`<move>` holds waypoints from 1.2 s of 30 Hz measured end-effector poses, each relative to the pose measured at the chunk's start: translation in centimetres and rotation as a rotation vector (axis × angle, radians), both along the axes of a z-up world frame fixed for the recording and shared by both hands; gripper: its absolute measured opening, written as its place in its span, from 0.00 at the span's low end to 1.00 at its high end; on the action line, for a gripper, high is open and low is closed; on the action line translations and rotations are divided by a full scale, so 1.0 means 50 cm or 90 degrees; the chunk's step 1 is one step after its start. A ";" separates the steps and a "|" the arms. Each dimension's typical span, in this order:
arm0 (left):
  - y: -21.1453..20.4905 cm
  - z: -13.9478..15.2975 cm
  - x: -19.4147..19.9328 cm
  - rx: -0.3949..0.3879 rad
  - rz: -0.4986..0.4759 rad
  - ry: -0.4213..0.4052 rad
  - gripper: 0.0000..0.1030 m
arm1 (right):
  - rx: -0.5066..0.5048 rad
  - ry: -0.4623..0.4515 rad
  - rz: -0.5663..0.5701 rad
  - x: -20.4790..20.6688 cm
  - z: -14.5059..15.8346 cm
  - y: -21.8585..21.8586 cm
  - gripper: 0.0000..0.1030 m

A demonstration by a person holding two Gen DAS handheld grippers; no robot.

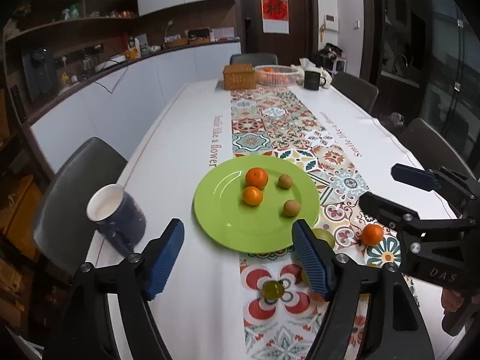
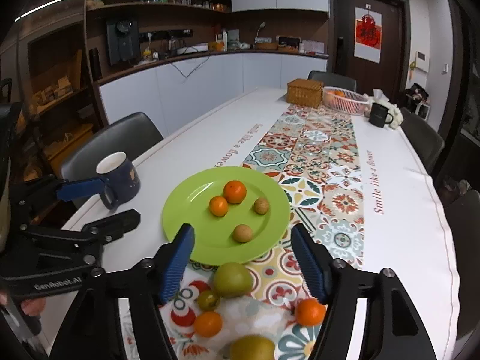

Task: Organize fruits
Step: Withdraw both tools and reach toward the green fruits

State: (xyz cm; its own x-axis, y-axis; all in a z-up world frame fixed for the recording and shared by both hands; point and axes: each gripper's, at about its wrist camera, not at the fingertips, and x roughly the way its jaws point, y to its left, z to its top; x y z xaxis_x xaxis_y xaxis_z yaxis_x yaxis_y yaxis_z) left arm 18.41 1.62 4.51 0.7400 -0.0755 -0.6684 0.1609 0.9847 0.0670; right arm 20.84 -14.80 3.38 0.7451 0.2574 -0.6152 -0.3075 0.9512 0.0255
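Observation:
A green plate [image 1: 219, 210] [image 2: 186, 213] on the patterned runner carries two oranges [image 1: 256, 178] [image 2: 234, 191] and two small brown fruits [image 1: 291, 208] [image 2: 261, 205]. My left gripper [image 1: 238, 223] hovers open over the plate's near edge, with nothing between its blue pads. My right gripper [image 2: 241, 229] [image 1: 381, 184] is open and empty beside it, above loose fruit on the runner: a green apple-like fruit [image 2: 232, 279], a small green fruit [image 2: 208, 300] [image 1: 272, 289], two oranges [image 2: 208, 324] [image 2: 310, 311] and a yellow-green fruit [image 2: 252, 348]. The left gripper [image 2: 120, 199] shows at the left of the right wrist view.
A dark blue mug [image 1: 117, 219] [image 2: 120, 174] stands left of the plate near the table edge. At the far end sit a wicker box [image 1: 239, 75], a white basket [image 1: 277, 75] with oranges and a black mug [image 1: 312, 80]. Chairs line both sides.

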 end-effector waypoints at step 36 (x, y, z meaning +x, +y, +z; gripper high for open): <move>-0.011 -0.167 -0.141 0.065 -0.018 0.053 0.80 | -0.007 0.126 -0.120 -0.165 -0.161 -0.049 0.72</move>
State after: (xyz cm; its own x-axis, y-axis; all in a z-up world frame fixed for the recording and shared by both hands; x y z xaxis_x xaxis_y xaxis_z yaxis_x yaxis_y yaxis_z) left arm 11.34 1.06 -3.85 0.6803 -0.0242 -0.7326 0.1974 0.9686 0.1513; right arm 12.58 -17.25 -4.69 0.6447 0.1173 -0.7554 -0.1147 0.9918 0.0562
